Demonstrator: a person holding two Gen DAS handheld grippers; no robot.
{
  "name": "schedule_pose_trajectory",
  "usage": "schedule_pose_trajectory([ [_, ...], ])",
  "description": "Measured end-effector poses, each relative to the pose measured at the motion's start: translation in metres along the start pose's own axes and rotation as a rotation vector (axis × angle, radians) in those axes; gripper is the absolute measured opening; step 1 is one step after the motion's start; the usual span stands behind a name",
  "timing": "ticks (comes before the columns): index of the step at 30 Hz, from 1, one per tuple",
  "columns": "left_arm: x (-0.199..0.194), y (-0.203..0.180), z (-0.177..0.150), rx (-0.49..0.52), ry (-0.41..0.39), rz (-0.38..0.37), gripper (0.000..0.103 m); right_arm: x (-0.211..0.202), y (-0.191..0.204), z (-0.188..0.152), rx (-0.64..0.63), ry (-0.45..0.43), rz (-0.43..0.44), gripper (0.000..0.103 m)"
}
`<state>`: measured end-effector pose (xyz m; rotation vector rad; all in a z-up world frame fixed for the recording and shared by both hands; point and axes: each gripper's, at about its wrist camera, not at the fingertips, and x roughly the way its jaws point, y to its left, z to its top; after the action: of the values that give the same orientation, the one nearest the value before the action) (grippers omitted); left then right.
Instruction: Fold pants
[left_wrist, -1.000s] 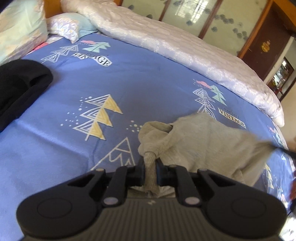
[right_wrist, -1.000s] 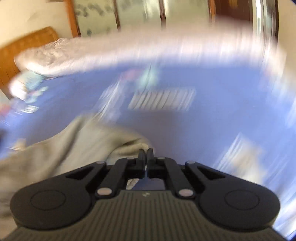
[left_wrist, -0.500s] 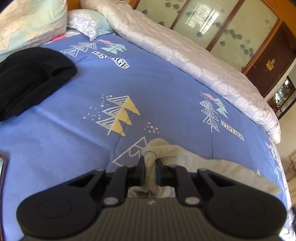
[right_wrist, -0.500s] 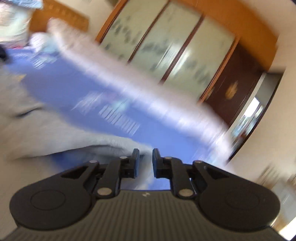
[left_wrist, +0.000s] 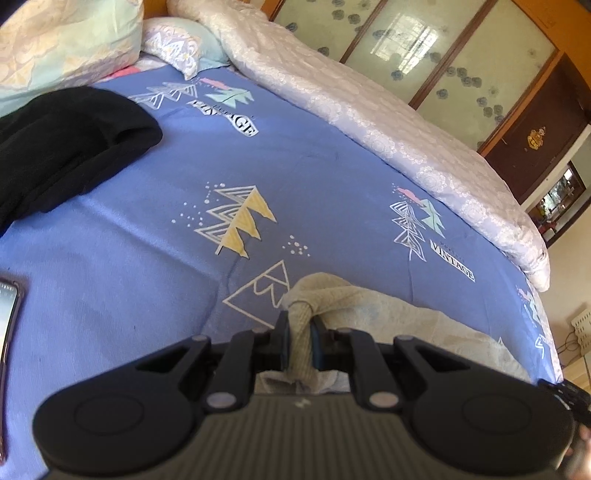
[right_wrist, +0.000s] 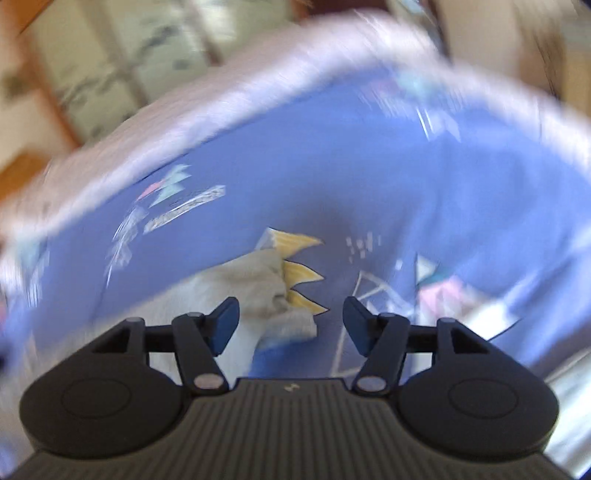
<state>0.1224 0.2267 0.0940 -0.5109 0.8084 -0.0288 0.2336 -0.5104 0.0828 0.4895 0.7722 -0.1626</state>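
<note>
Now that the right gripper (right_wrist: 291, 320) has spread its jaws and dropped its end, the pants (left_wrist: 406, 317) lie on the bed (left_wrist: 155, 266) — the left gripper (left_wrist: 298, 341) still pinches the near cuff, so laying-out appears done and folding can start.

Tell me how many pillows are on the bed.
2 show in the left wrist view: a large pale floral pillow at the top-left corner, and a smaller pillow just right of it. Others may be out of view.
</note>
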Motion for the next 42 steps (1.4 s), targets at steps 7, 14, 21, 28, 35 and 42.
schedule_pose_trajectory([
  [7, 0.002, -0.010, -0.005, 0.022, 0.012, 0.009, 0.011, 0.032, -0.038, -0.020, 0.503, 0.140, 0.108, 0.016],
  [14, 0.001, -0.012, -0.014, 0.017, 0.019, 0.000, 0.011, -0.074, 0.058, -0.020, -0.228, -0.256, 0.135, 0.012],
  [21, -0.002, 0.000, -0.024, -0.015, 0.039, -0.010, 0.011, -0.152, 0.074, -0.136, -0.763, -0.246, 0.083, 0.014],
  [28, -0.008, -0.002, -0.034, -0.006, 0.053, -0.014, 0.011, -0.165, 0.027, -0.192, -0.656, 0.006, 0.073, 0.024],
  [35, -0.012, -0.014, -0.042, 0.024, 0.043, -0.013, 0.011, -0.158, 0.016, -0.102, -0.364, -0.122, 0.101, 0.029],
  [42, -0.015, -0.018, -0.039, 0.020, 0.042, 0.001, 0.011, -0.044, 0.050, -0.043, -0.471, 0.127, 0.063, 0.059],
])
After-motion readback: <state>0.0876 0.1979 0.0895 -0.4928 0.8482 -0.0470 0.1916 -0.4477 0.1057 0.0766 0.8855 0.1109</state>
